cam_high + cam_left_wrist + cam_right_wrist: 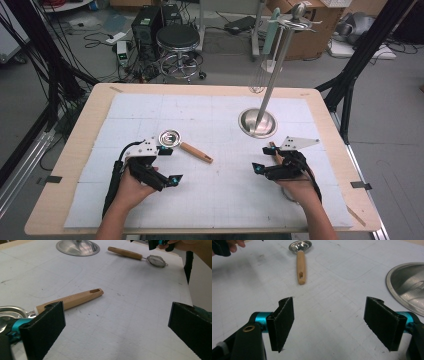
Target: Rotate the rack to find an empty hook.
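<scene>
Both tongs gape beside the ladle [181, 142].

From above the near edge we look down on the desk [90, 125]; both gripper views skim low, sharing the ladle [75, 298] at twelve o'clock.

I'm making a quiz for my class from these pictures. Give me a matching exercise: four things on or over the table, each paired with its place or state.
Things:
1. ladle
2. small sieve
3. whisk
4. left tool

Places or states:
A. hangs from the stand
B. lies beside the right hand
C. jaws open, nothing between them
D. lies by the left tool, wooden handle pointing toward the table's middle

Pairs: 1-D, 2-B, 3-A, 4-C
</scene>
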